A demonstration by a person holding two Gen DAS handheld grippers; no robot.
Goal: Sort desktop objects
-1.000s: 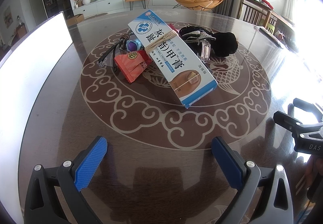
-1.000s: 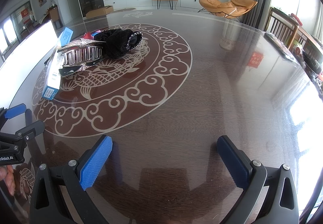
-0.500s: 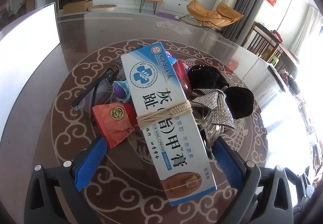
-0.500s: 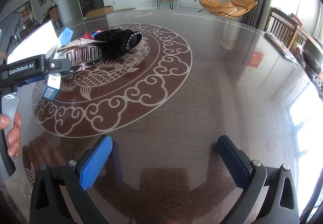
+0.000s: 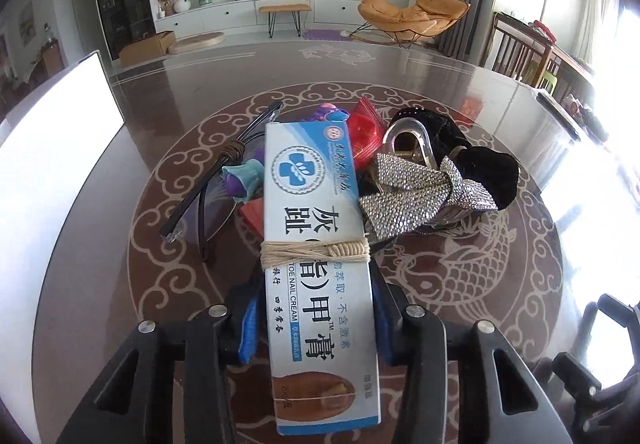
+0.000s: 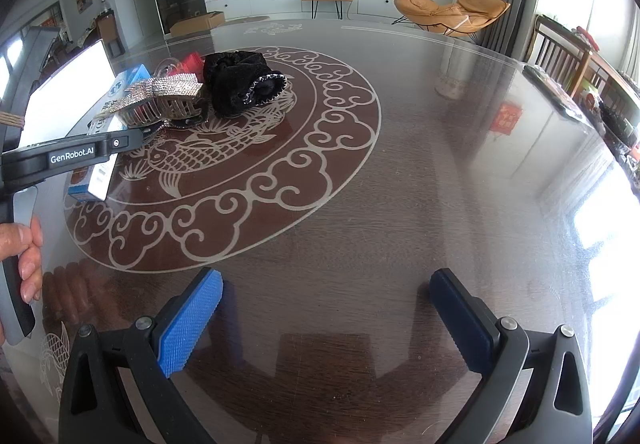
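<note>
A long blue and white toe nail cream box (image 5: 316, 244), bound with twine, lies on a pile of objects at the table's middle. My left gripper (image 5: 316, 320) is shut on the box's near half, its blue pads pressed against both long sides. Beside the box lie a rhinestone hair clip (image 5: 420, 188), a black scrunchie (image 5: 488, 172), a red packet (image 5: 364, 132), glasses (image 5: 208, 200) and a purple and teal toy (image 5: 240, 180). My right gripper (image 6: 324, 320) is open and empty over bare table, well right of the pile (image 6: 176, 100).
A white board (image 5: 52, 148) lies along the table's left side. The round dark table (image 6: 440, 172) has a fish and cloud pattern. Chairs (image 5: 528, 56) stand at the far right edge. The person's hand (image 6: 24, 256) holds the left gripper's handle.
My left gripper moved forward over the pile and closed on the toe nail cream box. The right gripper has stayed still.
</note>
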